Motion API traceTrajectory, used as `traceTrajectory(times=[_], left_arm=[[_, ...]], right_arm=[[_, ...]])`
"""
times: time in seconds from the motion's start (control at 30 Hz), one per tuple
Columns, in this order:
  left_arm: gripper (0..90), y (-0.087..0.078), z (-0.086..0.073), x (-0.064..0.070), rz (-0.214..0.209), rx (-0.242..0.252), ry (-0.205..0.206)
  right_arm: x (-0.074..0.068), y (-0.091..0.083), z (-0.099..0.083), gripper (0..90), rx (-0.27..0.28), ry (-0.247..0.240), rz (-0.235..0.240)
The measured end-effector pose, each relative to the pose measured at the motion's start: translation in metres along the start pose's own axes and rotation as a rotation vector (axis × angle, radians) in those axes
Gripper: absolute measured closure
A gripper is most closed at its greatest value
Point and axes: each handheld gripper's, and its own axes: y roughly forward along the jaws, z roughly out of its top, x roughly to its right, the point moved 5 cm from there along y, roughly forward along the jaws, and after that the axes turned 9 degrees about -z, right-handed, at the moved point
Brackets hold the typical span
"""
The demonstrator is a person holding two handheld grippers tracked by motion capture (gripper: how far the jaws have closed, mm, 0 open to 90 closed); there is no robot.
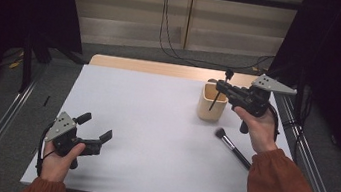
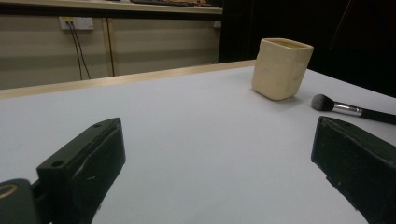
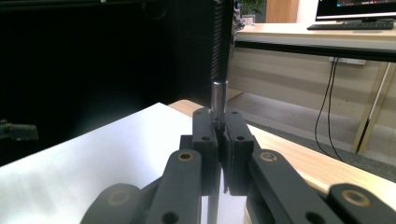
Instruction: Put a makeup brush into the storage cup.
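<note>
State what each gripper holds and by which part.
The right gripper is clamped on a slim black makeup brush at its silver ferrule, over the cream wooden cup. The left gripper is open, holding nothing.

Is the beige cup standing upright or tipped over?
Upright: the beige cup stands on its base on the table, opening upward.

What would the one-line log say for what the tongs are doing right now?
right tongs: shut on thin brush, over cup | left tongs: open, holding nothing | big brush: lying on table
</note>
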Motion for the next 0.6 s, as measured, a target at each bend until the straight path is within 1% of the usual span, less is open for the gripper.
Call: traceTrajectory(times=[0.03, 0.07, 0.1, 0.13, 0.2, 0.4, 0.47, 0.57, 0.6], left_arm=[[2.9, 0.0, -0.001, 0.0, 0.001, 0.001, -0.008], [2.9, 0.0, -0.001, 0.0, -0.005, 0.001, -0.014], [2.9, 0.0, -0.002, -0.001, -0.006, -0.005, -0.01], [2.8, 0.0, -0.002, -0.002, -0.001, -0.009, -0.007], [2.9, 0.0, -0.003, -0.003, -0.004, -0.012, -0.006], [2.7, 0.0, -0.004, -0.007, 0.016, -0.01, -0.008], [2.7, 0.001, -0.004, -0.007, 0.013, -0.013, -0.006], [2.7, 0.0, -0.004, -0.006, 0.014, -0.014, -0.004], [2.7, -0.001, -0.004, -0.006, 0.013, -0.012, -0.005]], right_arm=[[0.0, 0.0, 0.0, 85.9, 0.0, 0.0, 0.0], [0.005, 0.001, 0.003, 85.9, -0.002, 0.009, -0.012], [0.005, 0.001, 0.003, 85.9, -0.002, 0.009, -0.012], [0.009, 0.001, 0.005, 85.9, 0.0, 0.013, -0.025], [0.011, 0.001, 0.006, 85.9, -0.002, 0.013, -0.033], [0.024, 0.007, 0.014, 85.8, -0.002, -0.007, -0.075], [0.027, 0.011, 0.015, 85.8, -0.017, -0.023, -0.094], [0.031, 0.021, 0.017, 85.8, -0.027, -0.029, -0.114], [0.031, 0.021, 0.017, 85.8, -0.027, -0.029, -0.114]])
